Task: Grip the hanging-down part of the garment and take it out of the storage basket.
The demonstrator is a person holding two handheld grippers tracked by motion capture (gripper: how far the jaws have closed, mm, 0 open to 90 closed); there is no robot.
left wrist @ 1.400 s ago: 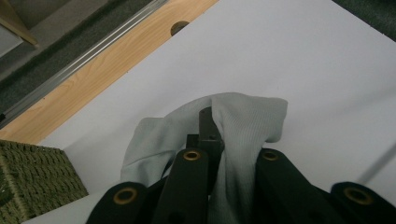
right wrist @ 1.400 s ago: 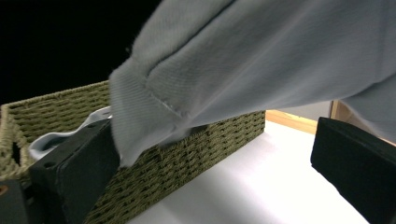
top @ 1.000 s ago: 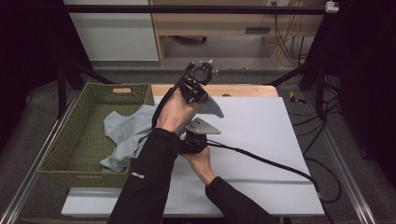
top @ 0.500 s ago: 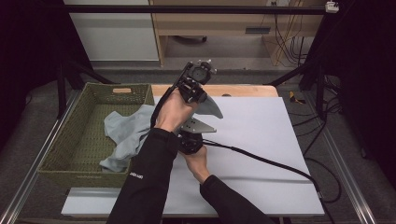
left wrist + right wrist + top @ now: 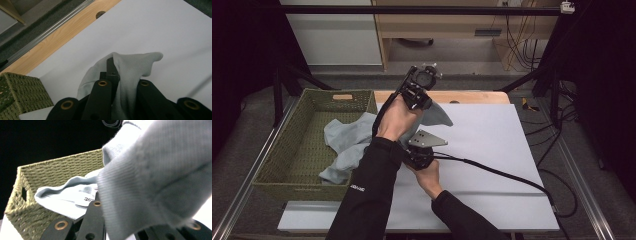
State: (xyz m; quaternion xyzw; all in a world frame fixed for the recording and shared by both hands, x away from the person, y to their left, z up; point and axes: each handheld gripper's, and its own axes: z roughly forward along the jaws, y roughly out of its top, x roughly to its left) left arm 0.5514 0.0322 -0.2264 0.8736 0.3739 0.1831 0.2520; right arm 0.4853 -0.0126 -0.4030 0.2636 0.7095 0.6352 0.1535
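**Garment half out of the basket, both grippers on it**

White sheeting covers your table [image 5: 492, 150], with a pale wooden strip along its far edge and dark floor and cables beyond. Your pale blue-grey ribbed knit garment [image 5: 347, 145] lies draped over the near wall of the green woven rectangular basket [image 5: 287, 150] at the table's left, part inside, part trailing onto the sheet.

Your left gripper [image 5: 113, 82] is raised toward the far edge with its jaws clamped on a fold of the garment; a corner pokes out past the tips. Your right gripper [image 5: 120, 220] sits lower, just in front of the basket; cloth falls across its jaws and I cannot tell whether they are closed on it. A white label [image 5: 87, 198] shows on the fabric near the basket.

Over the last second little has changed: your left gripper has stayed high, and your right hand has crept slightly nearer you. Judging by that, the pull-out is paused, and the garment remains largely in the basket.
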